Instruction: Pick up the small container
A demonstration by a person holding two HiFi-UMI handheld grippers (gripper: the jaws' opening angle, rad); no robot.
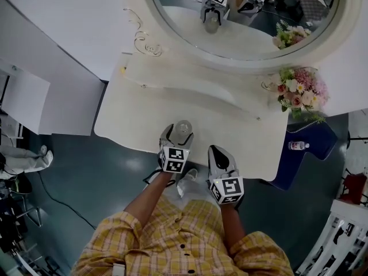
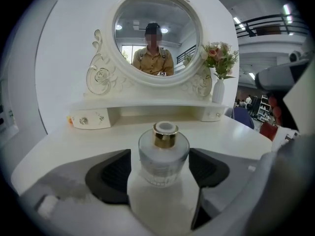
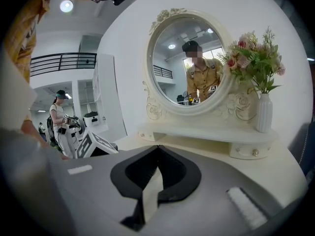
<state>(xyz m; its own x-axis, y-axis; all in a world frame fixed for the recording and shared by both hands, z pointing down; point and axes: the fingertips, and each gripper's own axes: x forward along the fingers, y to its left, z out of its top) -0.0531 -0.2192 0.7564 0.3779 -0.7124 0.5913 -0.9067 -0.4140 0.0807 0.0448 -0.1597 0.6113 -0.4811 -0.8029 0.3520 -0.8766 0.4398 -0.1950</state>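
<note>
The small container (image 2: pixel 163 154) is a round frosted glass bottle with a gold collar. It stands upright on the white dressing table (image 2: pixel 256 136), near the front edge, and in the head view the bottle (image 1: pixel 183 127) shows just past my left gripper (image 1: pixel 177 135). My left gripper (image 2: pixel 160 173) is open with the bottle between its black pads (image 2: pixel 110 173). A narrow gap shows on the left side, and the right pad stands very close to the glass. My right gripper (image 1: pixel 214 150) hovers at the table's front edge to the right of the bottle. In its own view the right gripper (image 3: pixel 157 148) is shut and holds nothing.
An oval mirror (image 1: pixel 241 16) stands behind a low drawer shelf (image 2: pixel 147 109). A white vase of pink flowers (image 1: pixel 302 91) sits at the back right. A water bottle (image 1: pixel 298 145) lies on a blue stool to the right of the table. A person stands far off in the right gripper view.
</note>
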